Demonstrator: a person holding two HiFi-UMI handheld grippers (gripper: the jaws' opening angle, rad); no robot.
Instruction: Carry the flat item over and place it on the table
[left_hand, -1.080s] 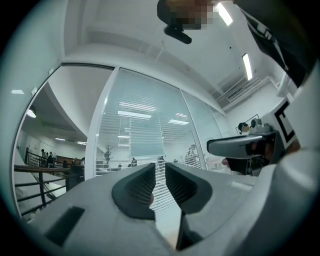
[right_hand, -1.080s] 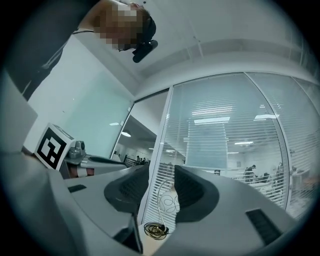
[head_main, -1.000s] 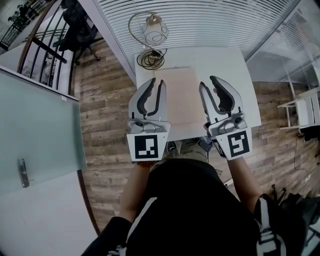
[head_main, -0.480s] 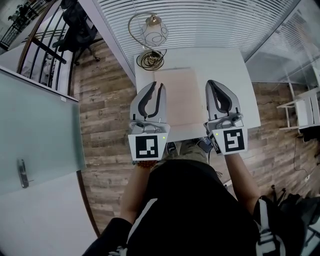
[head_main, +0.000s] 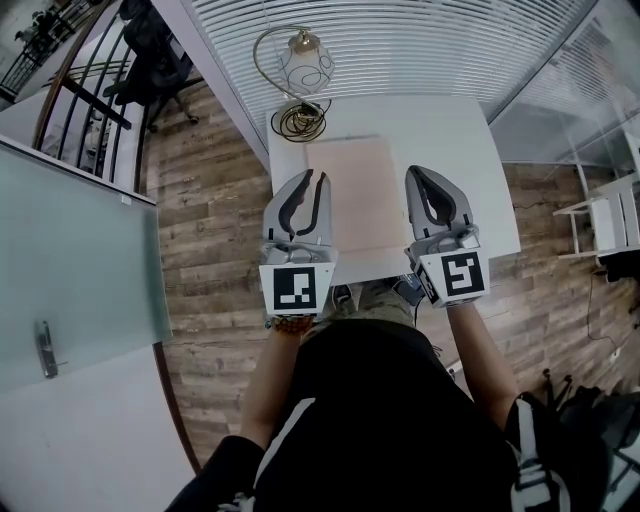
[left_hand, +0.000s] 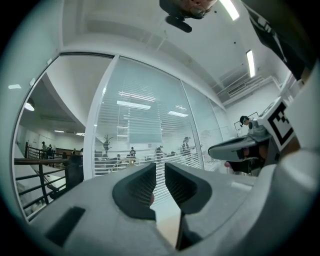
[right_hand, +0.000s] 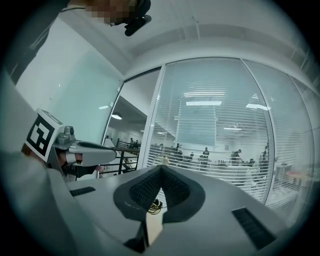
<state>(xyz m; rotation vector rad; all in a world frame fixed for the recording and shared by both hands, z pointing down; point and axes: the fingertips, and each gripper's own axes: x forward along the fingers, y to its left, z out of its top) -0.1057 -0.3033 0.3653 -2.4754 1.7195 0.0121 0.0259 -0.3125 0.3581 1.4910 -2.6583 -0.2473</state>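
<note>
Placement appears finished: left hand-held gripper (head_main: 312, 177), jaws just narrowed to a slit, grasps nothing; backing both away level should spare the flat item (head_main: 362, 195), a plain, pale pink matte sheet lying square on the white desk (head_main: 470, 150); right hand-held gripper (head_main: 417, 174) is clenched empty.

Your left tongs (head_main: 312, 178) and right tongs (head_main: 422, 172) are pale grey with black ribbed pads, and black-and-white square patterns mark their rear cubes. The flat board (head_main: 352, 190) is pale pinkish-beige and plain. The table (head_main: 445, 125) is white. The plank floor (head_main: 210, 180) is streaky brown wood. Your top (head_main: 380, 400) is black with a white stripe.
</note>
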